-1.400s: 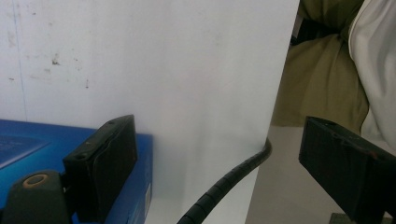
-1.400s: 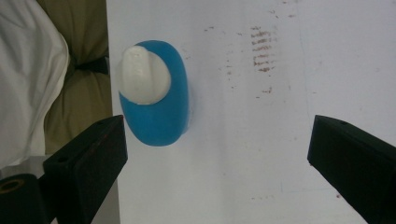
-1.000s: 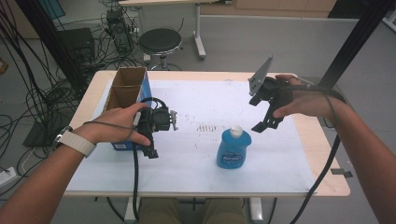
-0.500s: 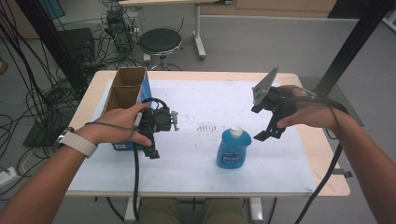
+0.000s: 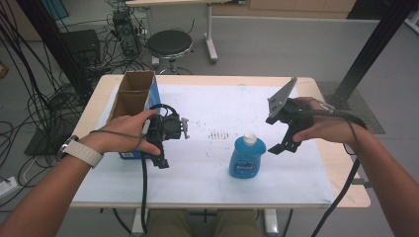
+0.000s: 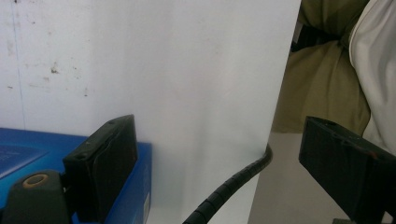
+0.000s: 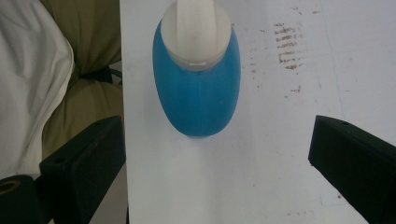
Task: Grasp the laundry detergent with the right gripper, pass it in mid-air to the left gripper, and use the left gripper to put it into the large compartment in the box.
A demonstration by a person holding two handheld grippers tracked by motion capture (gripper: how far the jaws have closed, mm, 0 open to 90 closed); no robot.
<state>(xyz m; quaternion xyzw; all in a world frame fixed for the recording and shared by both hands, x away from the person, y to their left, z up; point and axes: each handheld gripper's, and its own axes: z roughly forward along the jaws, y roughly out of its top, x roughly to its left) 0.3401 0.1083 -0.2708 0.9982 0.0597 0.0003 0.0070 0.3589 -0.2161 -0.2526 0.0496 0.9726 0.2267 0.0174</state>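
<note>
Now the right gripper (image 5: pixel 285 143) hovers with jaws spread just beside the blue bottle (image 5: pixel 247 157), which stands upright on the table (image 5: pixel 316 173). Meanwhile the left gripper (image 5: pixel 162 160), jaws also spread, rests near the box (image 5: pixel 129 98).

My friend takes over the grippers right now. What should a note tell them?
Left gripper: open, holding nothing, beside the blue cardboard box.
Right gripper: open, holding nothing, just right of the blue bottle, not touching it.
Bottle: upright on the white sheet, white cap on, near the table's front.
Done: nothing picked up yet.
Left: probably grip the bottle and put it in the open box.
</note>
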